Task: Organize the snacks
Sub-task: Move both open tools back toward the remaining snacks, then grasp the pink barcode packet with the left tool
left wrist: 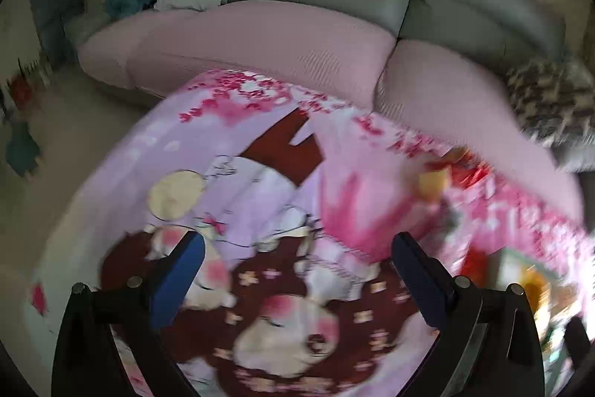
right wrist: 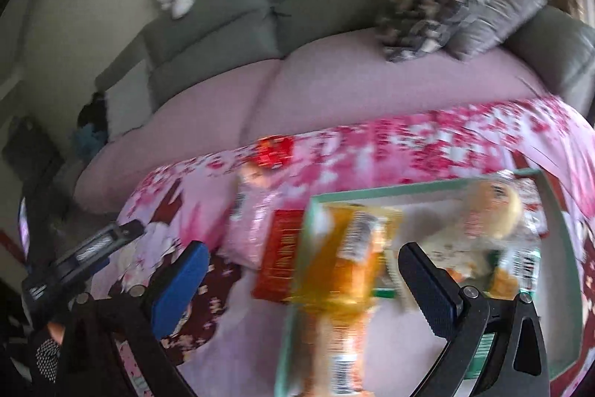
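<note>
With both the left gripper (left wrist: 297, 259) and right gripper (right wrist: 303, 266) gaping wide and empty, several packets are already sitting in the green-rimmed tray (right wrist: 424, 190), while the pink snack bag (right wrist: 249, 229), red box (right wrist: 279, 255) and red packet (right wrist: 273, 151) at its ten o'clock are seemingly still waiting.

Orange snack packet (right wrist: 353, 248) lies in the green-rimmed tray (right wrist: 420, 190) (blurred); pink packet (right wrist: 253, 226) beside it.

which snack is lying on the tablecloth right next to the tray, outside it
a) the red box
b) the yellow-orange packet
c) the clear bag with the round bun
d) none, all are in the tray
a: in the right wrist view the red box lies flat on the pink tablecloth against the left wall of the glass tray, while the yellow-orange packet and the bun bag sit inside it.
</note>
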A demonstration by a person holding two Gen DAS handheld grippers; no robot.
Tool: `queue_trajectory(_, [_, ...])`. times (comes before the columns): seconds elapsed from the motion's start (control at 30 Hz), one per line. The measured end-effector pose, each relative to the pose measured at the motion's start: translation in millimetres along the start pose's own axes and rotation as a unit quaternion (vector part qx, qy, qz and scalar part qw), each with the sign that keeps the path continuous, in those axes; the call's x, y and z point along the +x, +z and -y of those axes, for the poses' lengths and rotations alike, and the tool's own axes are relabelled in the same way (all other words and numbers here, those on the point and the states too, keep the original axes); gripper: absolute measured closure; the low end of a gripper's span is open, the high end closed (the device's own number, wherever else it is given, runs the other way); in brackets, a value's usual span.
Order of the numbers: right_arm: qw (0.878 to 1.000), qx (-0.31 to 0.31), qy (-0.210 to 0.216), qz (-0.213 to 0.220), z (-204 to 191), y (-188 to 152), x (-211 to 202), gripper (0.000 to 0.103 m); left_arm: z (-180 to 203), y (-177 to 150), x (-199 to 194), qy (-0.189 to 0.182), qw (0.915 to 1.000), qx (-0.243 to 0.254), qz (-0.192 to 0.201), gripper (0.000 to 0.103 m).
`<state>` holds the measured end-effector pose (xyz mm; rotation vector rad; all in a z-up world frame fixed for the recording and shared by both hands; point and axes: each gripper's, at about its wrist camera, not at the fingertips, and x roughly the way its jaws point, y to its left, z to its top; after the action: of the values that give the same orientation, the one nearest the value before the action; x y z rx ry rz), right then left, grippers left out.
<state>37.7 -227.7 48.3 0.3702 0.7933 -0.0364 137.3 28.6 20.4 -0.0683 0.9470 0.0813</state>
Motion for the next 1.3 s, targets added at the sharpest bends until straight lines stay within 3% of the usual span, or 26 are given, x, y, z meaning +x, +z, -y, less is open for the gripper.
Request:
queue_trajectory(0.1, [0.999, -0.026, 0.015, -0.016, -21.8, -5.8, 12.5, 0.0, 1.7, -5.2, 15.8, 0.039, 0.9983, 0.036, -0.026, 0.003])
queue_trajectory(0.27, [0.998, -0.049, 0.024, -0.045, -45.5, -17.5, 33.9, 0.0, -7.3, -9.8, 34.3, 0.028, 0.9977, 0.024, -0.057, 0.003])
queue_trajectory(0.43, [0.996, -0.059, 0.027, -0.059, -57.4, -22.5, 45.7, 0.0, -11.5, -10.9, 45.2, 0.042, 0.9967, 0.037, -0.059, 0.003])
queue_trajectory(0.53, [0.995, -0.055, 0.041, -0.078, -60.9, -27.5, 57.5, 0.0, -17.9, -10.0, 48.1, 0.033, 0.997, 0.028, -0.064, 0.003])
queue_trajectory(0.83, [0.992, -0.053, 0.022, -0.11, -58.0, -36.5, 83.8, 0.0, -34.3, -5.9, 54.1, 0.028, 0.997, 0.003, -0.072, 0.003])
queue_trajectory(1.3, [0.991, -0.052, 0.005, -0.12, -52.5, -36.5, 93.9, 0.002, -21.7, -5.4, 54.9, -0.003, 0.9969, 0.022, -0.076, 0.003])
